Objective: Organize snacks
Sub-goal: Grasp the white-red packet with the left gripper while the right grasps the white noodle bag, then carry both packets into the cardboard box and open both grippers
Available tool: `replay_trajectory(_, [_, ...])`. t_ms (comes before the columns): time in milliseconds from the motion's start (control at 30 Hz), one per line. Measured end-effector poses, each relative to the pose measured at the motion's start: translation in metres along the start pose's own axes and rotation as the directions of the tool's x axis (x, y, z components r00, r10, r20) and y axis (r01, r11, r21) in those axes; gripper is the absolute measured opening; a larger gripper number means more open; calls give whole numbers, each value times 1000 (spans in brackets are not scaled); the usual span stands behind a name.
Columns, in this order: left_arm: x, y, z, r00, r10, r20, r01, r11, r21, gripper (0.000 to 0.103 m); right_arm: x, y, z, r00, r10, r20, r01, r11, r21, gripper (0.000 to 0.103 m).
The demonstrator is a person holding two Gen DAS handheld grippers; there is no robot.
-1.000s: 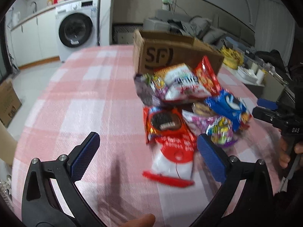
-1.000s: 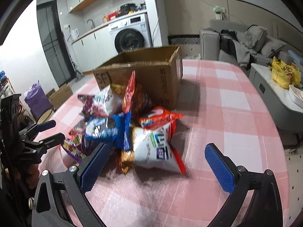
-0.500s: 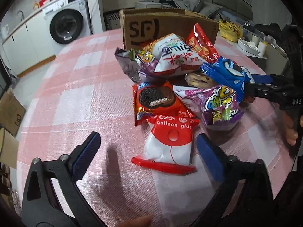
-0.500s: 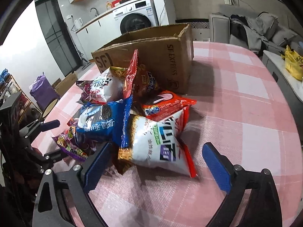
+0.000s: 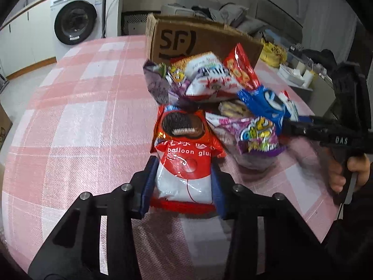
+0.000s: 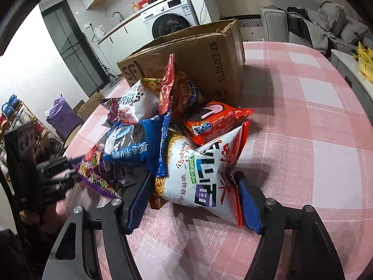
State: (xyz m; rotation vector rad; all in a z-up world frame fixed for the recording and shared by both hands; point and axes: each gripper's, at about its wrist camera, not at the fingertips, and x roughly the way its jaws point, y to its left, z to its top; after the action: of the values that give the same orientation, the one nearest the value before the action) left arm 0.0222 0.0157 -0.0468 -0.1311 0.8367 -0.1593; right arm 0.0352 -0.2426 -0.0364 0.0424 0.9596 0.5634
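A heap of snack bags lies on the pink checked tablecloth (image 5: 81, 128) in front of an open cardboard box (image 5: 198, 44). My left gripper (image 5: 184, 184) is closing, and its blue pads press both sides of the red-and-white balloon glue packet (image 5: 184, 172) at the near end of the heap. In the right wrist view my right gripper (image 6: 193, 200) is closing too. Its pads squeeze a white noodle snack bag (image 6: 200, 175), which bulges upward between them. A blue cookie bag (image 6: 132, 144) and an orange cookie packet (image 6: 214, 121) lean on that bag.
The box (image 6: 198, 58) stands behind the heap with its open top upward. A purple candy bag (image 5: 256, 137) lies between the two grippers. A hand (image 5: 349, 172) holds the right gripper's handle. A washing machine (image 5: 77, 21) and a sofa stand beyond the table.
Both grippers went from wide open to closed around a bag: the left on the balloon glue packet, the right on the white noodle bag, which now puffs up. Both edged closer to the heap.
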Motion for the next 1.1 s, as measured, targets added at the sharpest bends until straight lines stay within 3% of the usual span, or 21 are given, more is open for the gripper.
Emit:
replay_trajectory(167, [-9, 2, 4, 999, -4, 40, 5, 1000, -16, 39, -18, -3, -11, 999, -23, 29, 23, 1000, -1, 56])
replay_trajectory(600, [-39, -3, 12, 989, 4, 145, 2, 999, -45, 39, -70, -10, -25, 975, -125, 185, 123, 992, 21, 53])
replay_trajectory(800, [-49, -7, 28, 981, 7, 193, 0, 999, -39, 39, -92, -5, -11, 958, -99, 268, 96, 995, 26, 53])
replay_trajectory(1100, [-48, -16, 58, 971, 11, 239, -5, 1000, -26, 39, -98, 15, 29, 944, -41, 327, 45, 999, -2, 53])
